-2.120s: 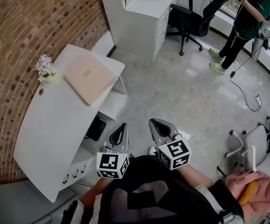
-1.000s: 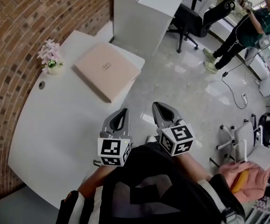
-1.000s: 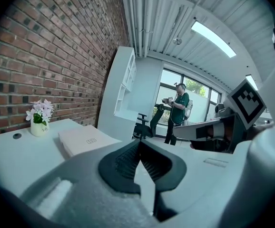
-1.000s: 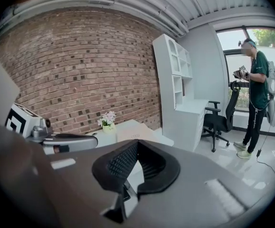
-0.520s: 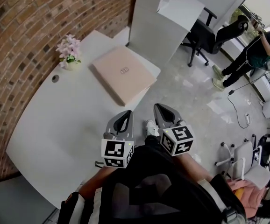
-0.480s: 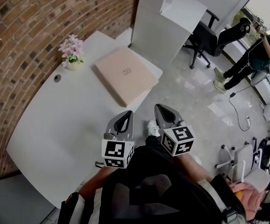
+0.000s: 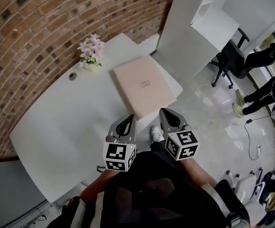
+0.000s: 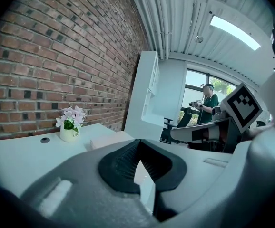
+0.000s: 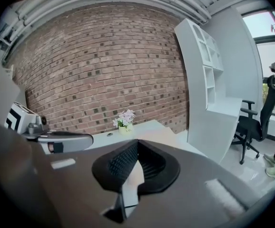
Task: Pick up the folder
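The folder [image 7: 144, 87] is a flat pale pink slab lying on the white desk [image 7: 66, 122], near its right-hand end. Both grippers are held side by side in front of the person's body, short of the folder and apart from it. My left gripper [image 7: 131, 118] hangs over the desk's near edge with its jaws shut and empty. My right gripper [image 7: 164, 112] is just off the desk's edge, over the floor, also shut and empty. In the left gripper view the folder [image 8: 110, 139] shows low beyond the closed jaws.
A small pot of pink flowers [image 7: 92, 56] stands by the brick wall [image 7: 42, 27], behind the folder. A cable hole [image 7: 73, 76] sits in the desk. A tall white shelf unit [image 7: 194, 27] rises at the right. An office chair [image 7: 230, 56] and a standing person [image 7: 270, 87] are farther right.
Both grippers have moved forward towards the desk together, staying shut. The folder and the desk now lie closer and more central in the head view.
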The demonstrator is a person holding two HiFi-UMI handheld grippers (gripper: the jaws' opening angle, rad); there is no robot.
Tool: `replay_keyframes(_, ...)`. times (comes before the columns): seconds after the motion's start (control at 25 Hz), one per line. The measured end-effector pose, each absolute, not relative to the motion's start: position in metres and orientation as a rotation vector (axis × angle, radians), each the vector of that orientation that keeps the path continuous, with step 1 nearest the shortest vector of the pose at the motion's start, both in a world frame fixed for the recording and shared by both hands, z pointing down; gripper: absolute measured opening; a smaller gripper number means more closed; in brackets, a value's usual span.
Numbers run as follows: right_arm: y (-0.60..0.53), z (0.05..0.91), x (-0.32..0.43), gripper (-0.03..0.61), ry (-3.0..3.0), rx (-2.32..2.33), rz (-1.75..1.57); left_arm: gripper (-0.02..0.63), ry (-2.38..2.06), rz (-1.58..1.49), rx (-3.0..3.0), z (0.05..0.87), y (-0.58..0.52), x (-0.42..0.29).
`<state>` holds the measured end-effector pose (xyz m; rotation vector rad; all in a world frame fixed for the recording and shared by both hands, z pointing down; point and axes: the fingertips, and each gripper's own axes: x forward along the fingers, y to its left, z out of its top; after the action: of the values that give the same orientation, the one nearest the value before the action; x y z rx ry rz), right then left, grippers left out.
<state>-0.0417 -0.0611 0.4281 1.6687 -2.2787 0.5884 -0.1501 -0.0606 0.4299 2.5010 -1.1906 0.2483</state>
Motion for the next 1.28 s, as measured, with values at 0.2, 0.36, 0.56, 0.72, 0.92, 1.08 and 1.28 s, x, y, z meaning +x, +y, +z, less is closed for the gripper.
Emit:
replay_keyframes(0.2,-0.103,0.447,-0.013,0.003,-2.298,1.572,0.653,0.002,-1.29,0.282,2.38,0.446,-0.097,-0.138)
replay_keyframes(0.36,-0.135,0.457,0.012,0.003,-2.313,1.496,0.669,0.003,-1.321,0.259,2.29,0.453,-0.121,-0.121)
replay_keyframes(0.56,-0.167,0.476,0.034,0.003,-2.33,1.38,0.69,0.012,-1.378,0.251,2.193,0.465,-0.144,-0.101)
replay_keyframes(0.72,-0.181,0.495,0.051,0.005,-2.328,1.288,0.72,0.093,-1.394,0.273,2.132,0.478,-0.155,-0.084)
replay_keyframes(0.92,-0.196,0.52,0.061,0.115,-2.326,1.156,0.743,0.151,-1.466,0.333,2.033,0.507,-0.16,-0.082)
replay_keyframes(1.08,-0.206,0.542,0.065,0.158,-2.3,1.1,0.776,0.203,-1.511,0.362,1.955,0.529,-0.16,-0.094)
replay_keyframes(1.28,-0.21,0.567,0.063,0.239,-2.241,1.071,0.843,0.277,-1.504,0.444,1.876,0.561,-0.162,-0.115)
